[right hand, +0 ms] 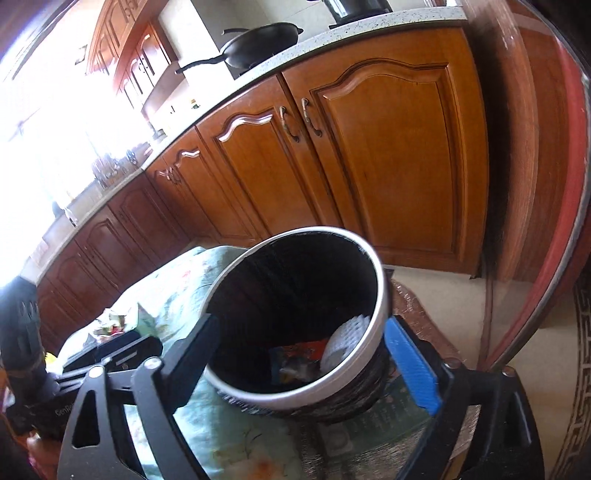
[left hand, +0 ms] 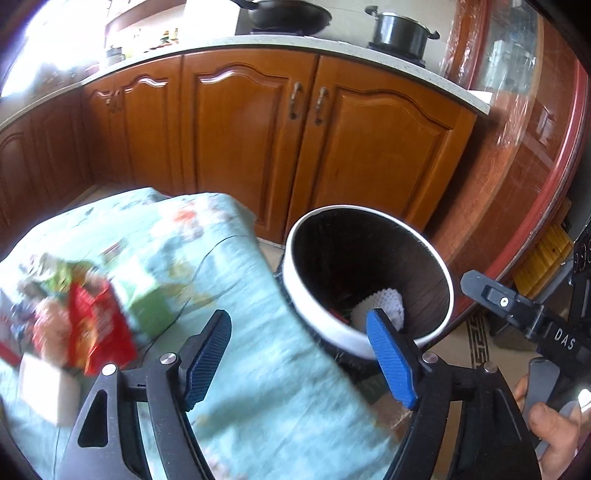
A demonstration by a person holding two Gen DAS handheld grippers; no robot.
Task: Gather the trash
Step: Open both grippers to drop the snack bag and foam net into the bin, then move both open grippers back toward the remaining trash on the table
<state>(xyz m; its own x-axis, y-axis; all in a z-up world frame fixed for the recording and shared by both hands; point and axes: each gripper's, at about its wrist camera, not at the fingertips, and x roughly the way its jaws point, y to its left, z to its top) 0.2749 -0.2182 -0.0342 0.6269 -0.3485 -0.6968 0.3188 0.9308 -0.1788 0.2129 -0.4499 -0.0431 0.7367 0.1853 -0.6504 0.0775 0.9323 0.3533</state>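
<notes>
A round bin (left hand: 314, 306) with a white rim and dark inside stands beside a table draped in a pale green cloth (left hand: 229, 295). White netting (left hand: 384, 302) and a colourful wrapper lie in the bin. Red and green snack wrappers (left hand: 92, 325) lie blurred on the cloth at the left. My left gripper (left hand: 299, 358) is open and empty, over the cloth edge near the bin's rim. In the right wrist view, my right gripper (right hand: 306, 354) is open and empty, just above the bin (right hand: 258, 391); white netting (right hand: 343, 339) and an orange-blue wrapper (right hand: 295, 358) lie inside.
Wooden kitchen cabinets (left hand: 258, 140) stand behind, with a wok (left hand: 288, 14) and a pot (left hand: 399, 29) on the counter. A red-edged round table (left hand: 535, 177) curves along the right. More litter (right hand: 110, 321) lies on the cloth at the left of the right wrist view.
</notes>
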